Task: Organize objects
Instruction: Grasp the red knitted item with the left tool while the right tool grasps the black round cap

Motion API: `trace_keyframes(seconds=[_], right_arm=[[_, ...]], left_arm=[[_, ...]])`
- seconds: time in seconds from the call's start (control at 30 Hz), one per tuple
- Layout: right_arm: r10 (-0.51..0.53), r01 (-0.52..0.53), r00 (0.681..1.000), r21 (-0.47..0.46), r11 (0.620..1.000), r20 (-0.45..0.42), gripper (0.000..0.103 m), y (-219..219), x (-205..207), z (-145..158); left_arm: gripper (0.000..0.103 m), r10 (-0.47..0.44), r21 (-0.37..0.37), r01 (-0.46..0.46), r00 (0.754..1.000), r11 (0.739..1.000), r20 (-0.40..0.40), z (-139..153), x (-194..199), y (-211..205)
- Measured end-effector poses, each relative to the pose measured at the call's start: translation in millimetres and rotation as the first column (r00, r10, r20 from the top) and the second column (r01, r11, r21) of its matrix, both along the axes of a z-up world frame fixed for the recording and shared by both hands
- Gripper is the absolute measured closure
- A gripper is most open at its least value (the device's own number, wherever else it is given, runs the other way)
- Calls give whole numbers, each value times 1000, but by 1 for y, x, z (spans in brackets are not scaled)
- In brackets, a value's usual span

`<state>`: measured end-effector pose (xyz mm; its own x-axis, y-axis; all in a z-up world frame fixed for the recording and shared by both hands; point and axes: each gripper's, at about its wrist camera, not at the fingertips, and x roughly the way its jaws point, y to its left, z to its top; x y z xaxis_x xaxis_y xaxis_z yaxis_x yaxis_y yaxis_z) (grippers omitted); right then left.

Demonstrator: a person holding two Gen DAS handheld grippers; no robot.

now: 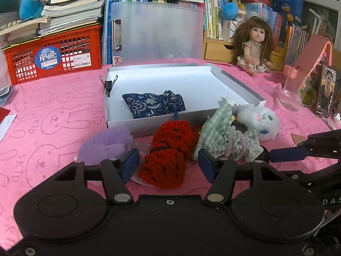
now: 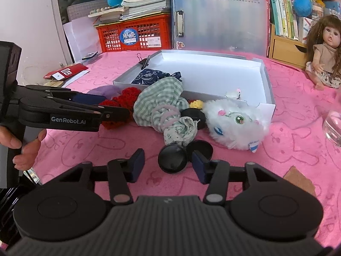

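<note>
A shallow white box (image 1: 119,123) (image 2: 269,81) lies on the pink cloth with a blue floral pouch (image 1: 153,104) (image 2: 149,75) inside. In front of it lie a red crochet piece (image 1: 168,155) (image 2: 125,98), a purple fuzzy piece (image 1: 106,145), a green checked cloth bundle (image 1: 221,134) (image 2: 162,104), a white plush cat (image 1: 260,121) (image 2: 234,123) and a black round-eared piece (image 2: 172,160). My left gripper (image 1: 168,166) is open, its jaws on either side of the red crochet piece. My right gripper (image 2: 168,166) is open, its jaws on either side of the black piece.
A doll (image 1: 253,44) (image 2: 326,51) sits at the back right. A glass (image 1: 294,89), a phone (image 1: 326,91) and a pink stand are at the right. A red crate (image 1: 55,51) under books and a translucent clipboard (image 1: 157,29) stand behind the box. A binder clip (image 1: 108,85) grips the box's left rim.
</note>
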<state>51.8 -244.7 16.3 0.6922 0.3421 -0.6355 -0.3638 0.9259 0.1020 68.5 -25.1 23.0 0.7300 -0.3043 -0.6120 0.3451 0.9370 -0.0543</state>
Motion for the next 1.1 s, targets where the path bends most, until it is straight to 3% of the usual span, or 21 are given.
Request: trace_keyframes(seconds=[0.1, 0.17, 0.27, 0.43, 0.7, 0.9, 1.1], right_arm=[[0, 0, 1000, 0, 1000, -2, 55, 0, 0, 0], [-2, 2, 1000, -3, 1000, -1, 65, 1, 0, 0], [1, -1, 1000, -3, 1000, 0, 66, 1, -2, 1], [-9, 9, 1000, -6, 1000, 20, 66, -2, -5, 4], [-55, 53, 997, 36, 998, 53, 66, -18, -1, 23], [-123, 117, 990, 90, 989, 65, 66, -37, 16, 40], [-202, 194, 978, 144, 970, 44, 66, -51, 52, 53]], left_arm=[[49, 0, 4, 0, 1000, 1000, -4, -2, 1, -1], [58, 1, 8, -1, 1000, 1000, -1, -3, 0, -2], [70, 21, 28, -21, 1000, 999, 10, -2, -3, -2], [71, 34, 21, -35, 999, 999, 31, 4, -15, 2], [73, 54, -49, -51, 996, 997, 66, 33, -18, 15], [73, 95, -86, -88, 992, 992, 83, 54, 0, 22], [73, 144, -134, -139, 989, 981, 28, 60, 40, 21]])
